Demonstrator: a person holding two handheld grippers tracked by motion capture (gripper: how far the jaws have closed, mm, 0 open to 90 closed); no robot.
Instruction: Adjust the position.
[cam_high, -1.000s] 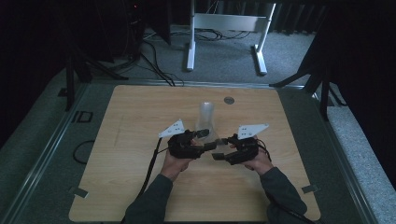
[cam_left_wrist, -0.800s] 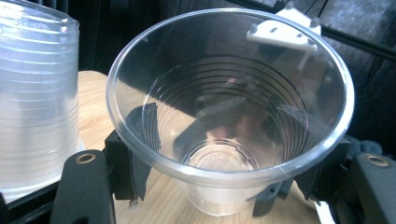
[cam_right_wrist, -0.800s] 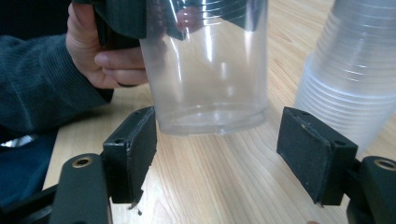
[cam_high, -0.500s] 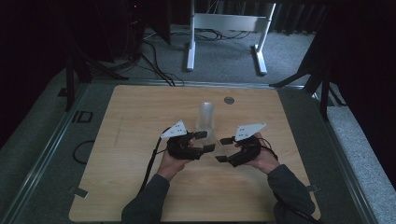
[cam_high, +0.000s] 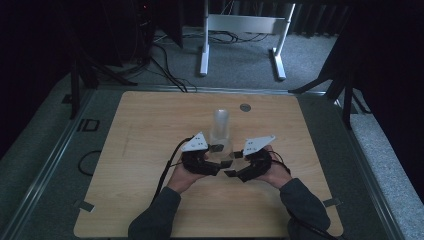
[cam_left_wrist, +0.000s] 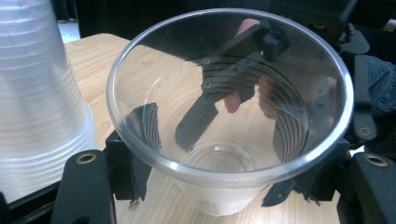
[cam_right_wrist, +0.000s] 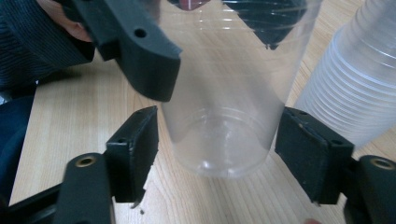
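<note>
Left tool (cam_high: 216, 159) clamps an empty clear cup (cam_left_wrist: 229, 116); right tool (cam_right_wrist: 219, 149) gapes around its base, beside the cup stack (cam_high: 220, 125)

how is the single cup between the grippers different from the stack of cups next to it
The single cup stands mouth up; the stack of cups stands mouth down. The single cup is one clear layer, so the table shows through it; the stack looks cloudy white from its many nested walls. The single cup sits between gripper jaws; the stack stands beside them. Both are ribbed clear plastic.

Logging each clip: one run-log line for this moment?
left gripper: shut on single clear cup | right gripper: open around its base | cup stack: upright behind
</note>
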